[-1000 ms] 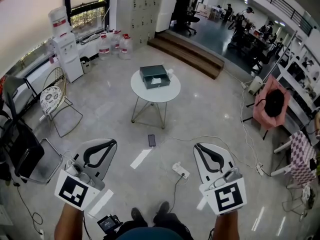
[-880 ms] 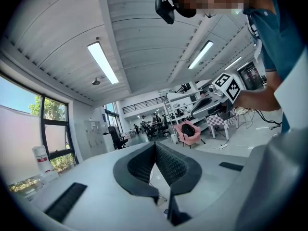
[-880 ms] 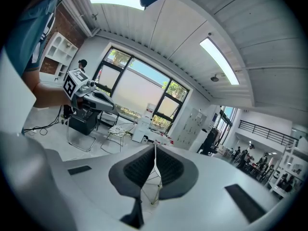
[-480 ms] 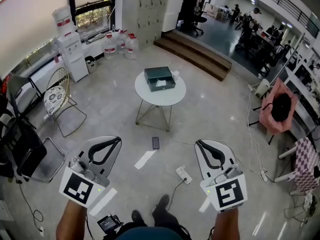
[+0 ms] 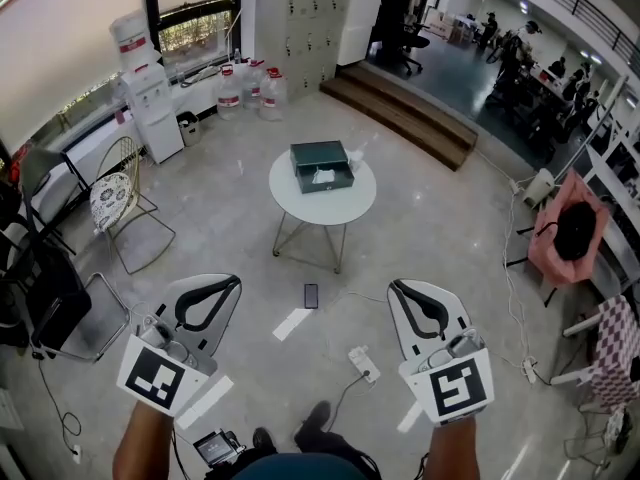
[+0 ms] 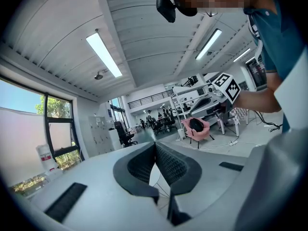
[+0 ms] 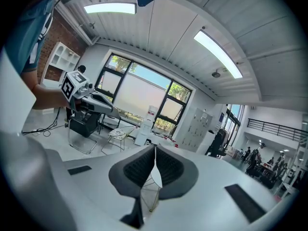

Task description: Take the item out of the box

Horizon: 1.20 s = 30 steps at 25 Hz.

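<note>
we hold both tools low in front of us, well short of the work. the left gripper, grey with black ribbed pads, is clenched with nothing between its jaws, and the right gripper is clenched and empty as well. that suits a carrying pose: closed jaws catch on nothing while we cross the room.

on the pale polished floor just beyond the jaws lie a white power strip with its cable, a strip of white tape and a small dark phone. we judge these worth stepping round.

further on stands the round white table on thin wire legs. the dark green rectangular box sits on its top, lid open, with a small white item lying inside. the task's thing is therefore in the box, untouched and well apart from either gripper. we judge that the open lid leaves the inside free to reach from above.

to the left, a wire chair with a patterned cushion, and beyond it a white water dispenser by the window.
</note>
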Tool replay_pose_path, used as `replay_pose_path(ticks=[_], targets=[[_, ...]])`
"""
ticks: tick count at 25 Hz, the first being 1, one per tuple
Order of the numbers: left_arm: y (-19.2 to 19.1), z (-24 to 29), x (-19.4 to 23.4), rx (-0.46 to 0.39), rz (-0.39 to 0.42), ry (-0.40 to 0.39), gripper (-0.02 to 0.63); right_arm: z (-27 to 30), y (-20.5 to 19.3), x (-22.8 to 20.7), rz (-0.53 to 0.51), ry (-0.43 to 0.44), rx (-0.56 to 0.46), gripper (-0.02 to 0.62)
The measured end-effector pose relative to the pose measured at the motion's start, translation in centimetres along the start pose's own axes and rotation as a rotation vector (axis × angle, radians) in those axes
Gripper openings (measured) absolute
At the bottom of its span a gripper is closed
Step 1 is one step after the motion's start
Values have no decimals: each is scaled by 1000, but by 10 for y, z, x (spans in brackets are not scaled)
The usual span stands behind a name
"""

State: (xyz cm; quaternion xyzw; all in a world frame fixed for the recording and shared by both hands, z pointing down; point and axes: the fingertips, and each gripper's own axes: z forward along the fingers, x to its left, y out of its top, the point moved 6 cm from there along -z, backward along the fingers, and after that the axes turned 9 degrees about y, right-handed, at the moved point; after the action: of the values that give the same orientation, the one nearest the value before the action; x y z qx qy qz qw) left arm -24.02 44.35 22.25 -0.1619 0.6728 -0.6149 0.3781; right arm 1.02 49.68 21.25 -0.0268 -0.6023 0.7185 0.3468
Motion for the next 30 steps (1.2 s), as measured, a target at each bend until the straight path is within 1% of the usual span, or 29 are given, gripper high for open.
replay_pose_path(ticks=[9,13,16,19,22,27,30], targets=[[9,79,-16,17,20,37,18,15,-36,-81,-5,44,-32,40],[12,103,-23,31,3,57,18,15,-48,-108,5,46,-39,40],[9,120,-19,35,2,49,18,22,-55,-118,8,51,-32,40],[2,140,-8,29,-7,35,18,35,-62,-128,24,38,-15,40],[-4,171,9,10,-13,-5,18,49,-64,-145,30,-2,5,40],[-6,221,55,-23,-15,-64,18,87,-52,-171,44,-54,39,40],[-10,253,83,-47,-17,-117,18,115,-45,-187,54,-95,63,40]])
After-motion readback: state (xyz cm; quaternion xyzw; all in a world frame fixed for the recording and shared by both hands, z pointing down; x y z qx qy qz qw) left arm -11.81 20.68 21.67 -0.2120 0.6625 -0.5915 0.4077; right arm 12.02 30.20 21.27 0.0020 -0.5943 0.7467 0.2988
